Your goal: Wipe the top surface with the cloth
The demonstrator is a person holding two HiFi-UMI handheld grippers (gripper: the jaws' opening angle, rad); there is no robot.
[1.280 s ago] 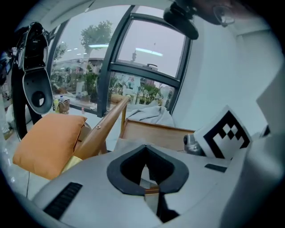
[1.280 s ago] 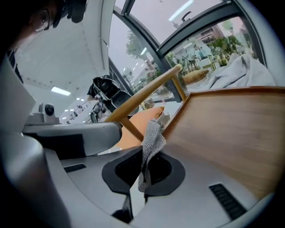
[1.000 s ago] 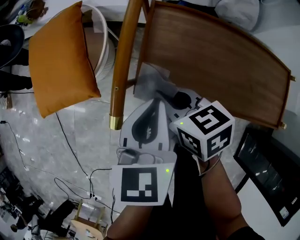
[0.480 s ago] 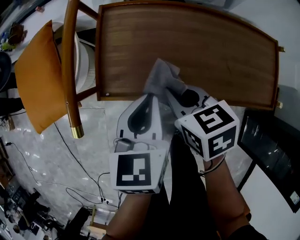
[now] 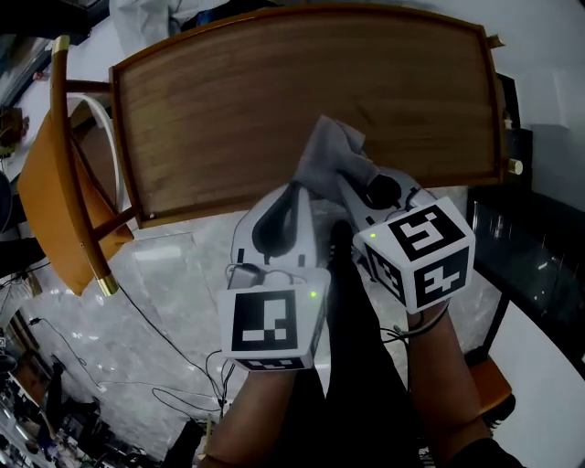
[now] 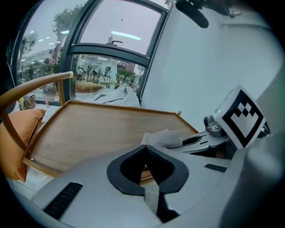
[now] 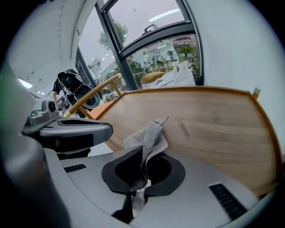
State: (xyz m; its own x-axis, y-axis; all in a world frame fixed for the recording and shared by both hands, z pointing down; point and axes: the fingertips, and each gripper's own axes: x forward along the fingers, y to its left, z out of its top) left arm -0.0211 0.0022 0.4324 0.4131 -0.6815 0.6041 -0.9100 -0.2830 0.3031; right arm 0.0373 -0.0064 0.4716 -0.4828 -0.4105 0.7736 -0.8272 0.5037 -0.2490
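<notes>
The wooden table top [image 5: 274,101] with a raised rim fills the upper head view. A grey knitted cloth [image 5: 329,160] hangs over its near edge, and my right gripper [image 5: 345,175] is shut on it. In the right gripper view the cloth [image 7: 149,140] sticks up out of the jaws, with the table top [image 7: 209,124] beyond. My left gripper [image 5: 292,190] is just left of the cloth at the table's near edge, shut with nothing in it. The left gripper view shows its jaws closed [image 6: 145,165] and the cloth [image 6: 162,139] to their right.
A wooden chair frame [image 5: 78,174] with an orange cushion [image 5: 46,196] stands left of the table. Cables [image 5: 164,347] run over the marble floor below. A black glossy unit [image 5: 539,265] stands at the right. White fabric [image 5: 146,14] lies beyond the table's far edge.
The head view has swung so the table top now lies square ahead and the chair has slid left. Both grippers, with the cloth, now sit over the table's near edge.
</notes>
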